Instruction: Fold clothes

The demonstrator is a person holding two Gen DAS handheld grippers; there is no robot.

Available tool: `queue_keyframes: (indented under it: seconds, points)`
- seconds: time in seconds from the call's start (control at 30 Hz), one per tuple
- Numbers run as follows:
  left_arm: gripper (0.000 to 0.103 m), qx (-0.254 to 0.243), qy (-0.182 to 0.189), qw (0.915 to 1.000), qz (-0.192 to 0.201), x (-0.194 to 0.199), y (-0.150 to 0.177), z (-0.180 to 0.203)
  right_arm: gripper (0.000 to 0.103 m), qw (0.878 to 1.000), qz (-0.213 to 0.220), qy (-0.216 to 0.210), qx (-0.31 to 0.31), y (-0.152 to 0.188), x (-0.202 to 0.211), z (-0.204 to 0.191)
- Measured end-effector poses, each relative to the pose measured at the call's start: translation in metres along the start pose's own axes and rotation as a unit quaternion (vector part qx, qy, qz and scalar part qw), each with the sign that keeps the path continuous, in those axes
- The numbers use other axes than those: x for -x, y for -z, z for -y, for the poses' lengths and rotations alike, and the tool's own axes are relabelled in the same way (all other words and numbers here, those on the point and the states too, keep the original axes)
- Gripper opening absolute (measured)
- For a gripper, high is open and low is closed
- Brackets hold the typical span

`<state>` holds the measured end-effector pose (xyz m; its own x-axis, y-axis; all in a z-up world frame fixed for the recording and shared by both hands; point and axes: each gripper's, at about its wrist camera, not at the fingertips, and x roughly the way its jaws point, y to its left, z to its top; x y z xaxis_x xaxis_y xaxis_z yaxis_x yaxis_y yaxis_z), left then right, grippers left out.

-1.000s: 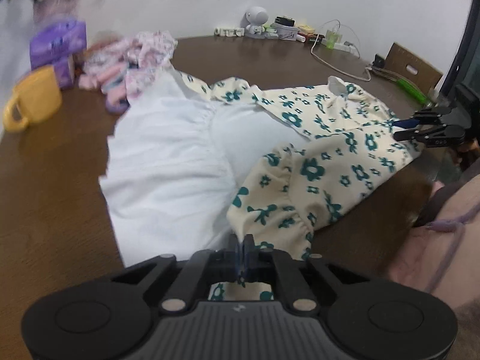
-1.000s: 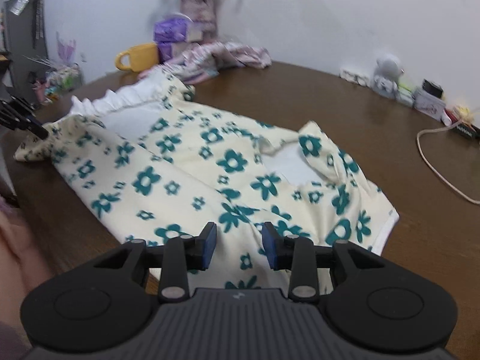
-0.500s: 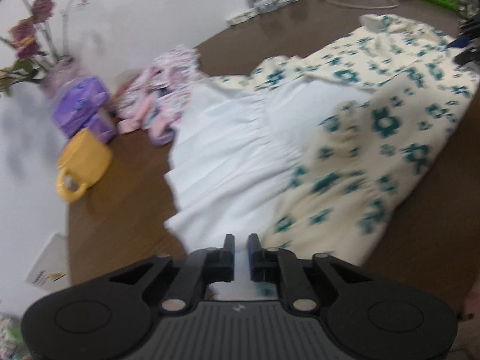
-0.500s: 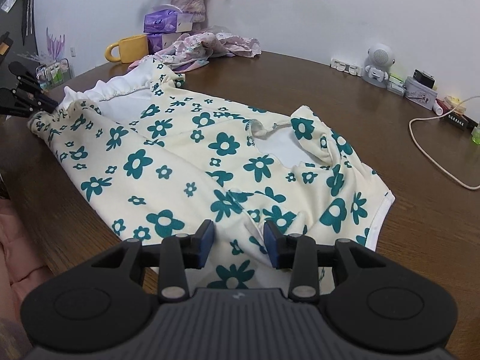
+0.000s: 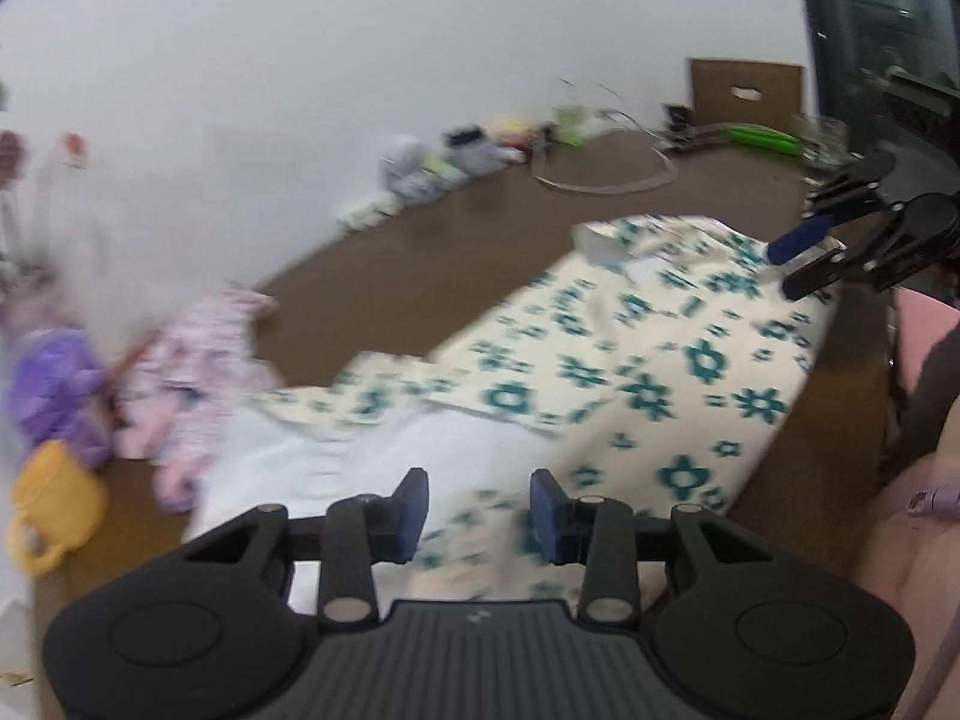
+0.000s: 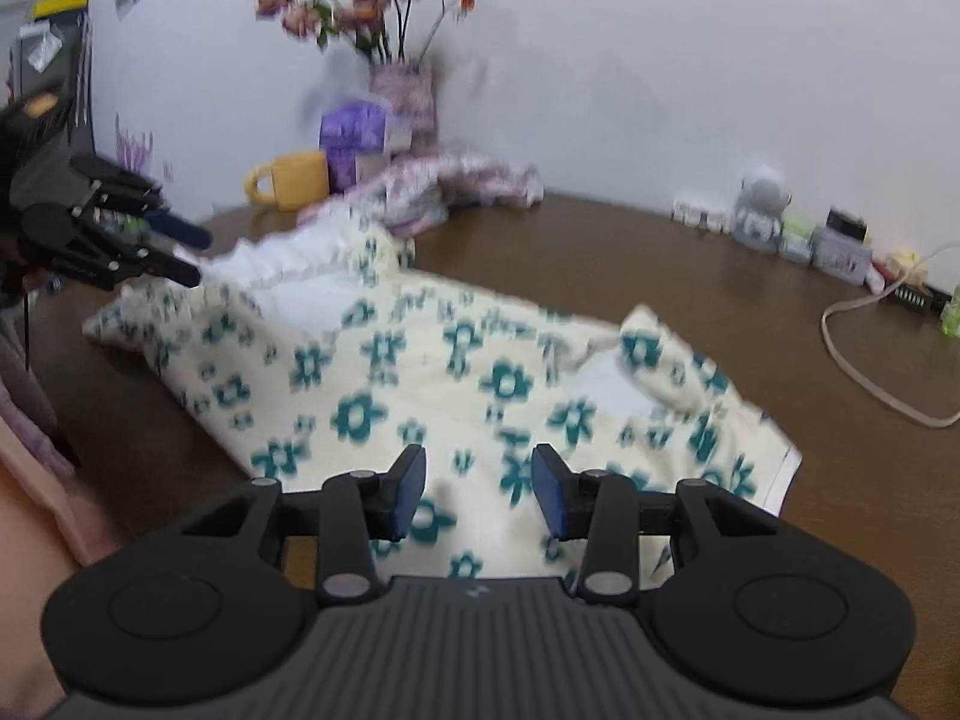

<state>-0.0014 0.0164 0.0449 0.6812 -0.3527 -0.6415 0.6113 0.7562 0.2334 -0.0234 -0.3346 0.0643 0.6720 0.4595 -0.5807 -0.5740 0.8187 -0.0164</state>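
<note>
A cream garment with teal flowers (image 5: 648, 372) (image 6: 420, 378) lies spread on the brown table, its white lining (image 5: 336, 456) showing at one end. My left gripper (image 5: 479, 513) hovers open above the white lining end with nothing between its pads; the right wrist view shows it as the left gripper (image 6: 180, 252) at far left. My right gripper (image 6: 479, 489) is open above the near edge of the floral cloth; in the left wrist view the right gripper (image 5: 801, 264) hangs over the garment's far end. Both views are motion-blurred.
A pink patterned garment (image 6: 444, 186) is heaped at the back. A yellow mug (image 6: 294, 180), purple tissue box (image 6: 354, 138) and flower vase (image 6: 402, 96) stand by the wall. Small gadgets (image 6: 780, 228) and a white cable (image 6: 864, 372) sit at right. A person's pink clothing (image 5: 912, 516) is beside the table.
The left gripper went from shut on the garment's edge to open, let go of it and lifted away. The right gripper stayed open and rose slightly. The garment now lies flat.
</note>
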Motion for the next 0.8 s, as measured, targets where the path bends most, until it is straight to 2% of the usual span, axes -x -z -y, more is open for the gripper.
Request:
queue_keyframes:
  seconds: [0.07, 0.17, 0.23, 0.3, 0.37, 0.43, 0.5, 0.57, 0.6, 0.67, 0.7, 0.73, 0.77, 0.8]
  points:
    - [0.034, 0.01, 0.004, 0.9999, -0.006, -0.006, 0.005, -0.002, 0.035, 1.0, 0.001, 0.006, -0.018, 0.009, 0.003, 0.009]
    - [0.023, 0.026, 0.007, 0.9995, -0.015, -0.012, 0.013, -0.005, 0.019, 0.999, 0.002, 0.015, -0.046, 0.022, 0.008, 0.023]
    - [0.023, 0.038, 0.009, 0.999, -0.021, -0.016, 0.019, -0.008, 0.011, 0.998, 0.003, 0.021, -0.064, 0.03, 0.011, 0.032]
    - [0.023, 0.049, 0.011, 0.9984, -0.026, -0.021, 0.024, -0.01, 0.01, 0.996, 0.004, 0.028, -0.082, 0.039, 0.014, 0.041]
    - [0.024, 0.06, 0.013, 0.9976, -0.032, -0.025, 0.03, -0.013, 0.018, 0.994, 0.004, 0.034, -0.1, 0.048, 0.017, 0.05]
    - [0.024, 0.066, 0.015, 0.997, -0.036, -0.027, 0.032, -0.014, 0.018, 0.992, 0.006, 0.037, -0.118, 0.055, 0.02, 0.058]
    - [0.023, 0.067, 0.018, 0.9969, -0.036, -0.024, 0.029, -0.016, 0.018, 0.992, 0.01, 0.035, -0.121, 0.052, 0.022, 0.057]
    - [0.029, 0.068, 0.021, 0.9968, -0.037, -0.022, 0.025, -0.017, 0.02, 0.992, 0.013, 0.035, -0.118, 0.044, 0.025, 0.054]
    - [0.033, 0.073, 0.025, 0.9966, -0.028, -0.018, 0.021, -0.02, 0.024, 0.993, 0.015, 0.034, -0.116, 0.041, 0.027, 0.053]
    - [0.06, 0.085, 0.028, 0.996, -0.003, -0.005, 0.011, -0.028, 0.04, 0.992, 0.032, 0.036, -0.114, 0.027, 0.034, 0.052]
    - [0.067, 0.09, 0.022, 0.9957, 0.011, 0.001, 0.005, -0.033, 0.055, 0.992, 0.043, 0.039, -0.112, 0.017, 0.038, 0.053]
    - [0.08, 0.094, 0.01, 0.9953, 0.025, 0.008, -0.003, -0.04, 0.067, 0.992, 0.05, 0.047, -0.104, 0.004, 0.039, 0.055]
    - [0.09, 0.096, -0.003, 0.9949, 0.03, 0.011, -0.012, -0.047, 0.074, 0.993, 0.05, 0.057, -0.093, -0.009, 0.036, 0.058]
    - [0.094, 0.098, -0.016, 0.9945, 0.034, 0.012, -0.02, -0.055, 0.087, 0.993, 0.05, 0.067, -0.082, -0.021, 0.034, 0.061]
